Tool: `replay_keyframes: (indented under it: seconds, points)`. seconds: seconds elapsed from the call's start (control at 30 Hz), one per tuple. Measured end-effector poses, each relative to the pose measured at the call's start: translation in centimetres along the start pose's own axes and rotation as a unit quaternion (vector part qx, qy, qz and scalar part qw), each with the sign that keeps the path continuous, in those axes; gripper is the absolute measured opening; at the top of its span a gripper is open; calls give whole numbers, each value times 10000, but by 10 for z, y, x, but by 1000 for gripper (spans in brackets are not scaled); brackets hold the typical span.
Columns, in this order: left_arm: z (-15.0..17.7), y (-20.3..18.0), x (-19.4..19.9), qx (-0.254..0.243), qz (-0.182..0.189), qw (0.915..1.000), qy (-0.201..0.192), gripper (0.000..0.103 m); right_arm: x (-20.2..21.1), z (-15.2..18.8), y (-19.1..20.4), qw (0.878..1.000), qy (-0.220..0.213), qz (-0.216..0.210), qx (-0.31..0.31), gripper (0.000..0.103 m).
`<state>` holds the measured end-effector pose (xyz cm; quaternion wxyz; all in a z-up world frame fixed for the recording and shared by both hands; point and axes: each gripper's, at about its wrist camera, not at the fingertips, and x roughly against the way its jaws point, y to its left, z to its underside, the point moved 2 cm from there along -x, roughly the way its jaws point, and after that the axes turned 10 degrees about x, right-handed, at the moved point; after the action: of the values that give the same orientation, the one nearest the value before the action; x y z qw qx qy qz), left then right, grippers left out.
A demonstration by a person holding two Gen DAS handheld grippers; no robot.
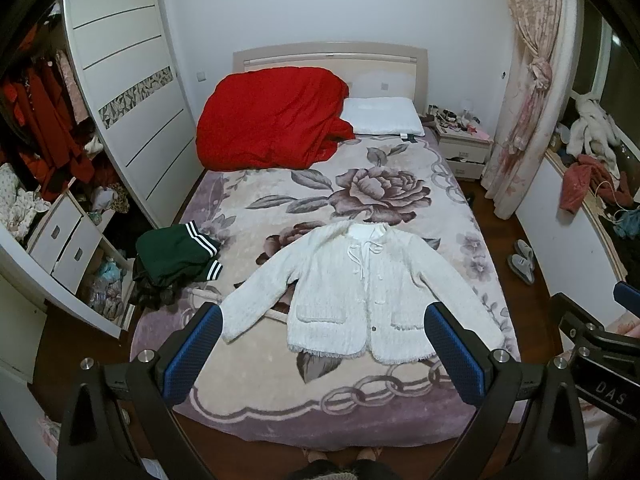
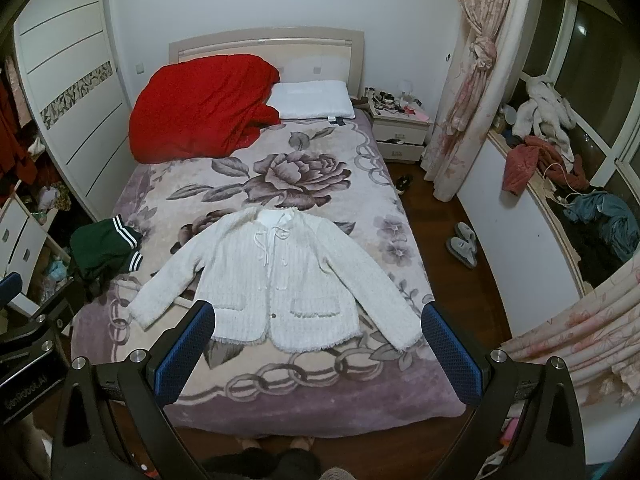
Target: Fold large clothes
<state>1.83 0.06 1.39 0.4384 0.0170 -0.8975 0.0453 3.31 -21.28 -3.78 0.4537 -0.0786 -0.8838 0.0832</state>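
Left gripper (image 1: 322,354) and right gripper (image 2: 318,354), both spread apart, I held above the flat white cardigan (image 1: 360,292), presumably before folding.

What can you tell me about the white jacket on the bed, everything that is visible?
The white jacket is a fluffy, knitted-looking cardigan lying flat, front up, on the floral blanket. Both sleeves are spread outward, and it has two front pockets, a fringed hem and a tied cord at the neck. It looks unfolded. Neither gripper touches it; only the blanket does.
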Motion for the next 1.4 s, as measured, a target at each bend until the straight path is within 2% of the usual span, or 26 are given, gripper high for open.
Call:
replay_keyframes:
  seconds: [0.57,0.63,1.2,1.4]
  points:
    - [4,1,1,8,18,10000,-26,103,-1,2,-1,10000,-24,-5,-8,103]
    - [4,1,1,4,17,10000,-31,103,19,-15,2,10000,-30,0,-2,103]
    - [3,-5,1,1,49,10000,-51,103,21,-15,-1,10000,-48,-11,-18,103]
    - [-13,-19,-8,-25,118,9999,-2,103,27,-34,4,10000,13,48,-75,103]
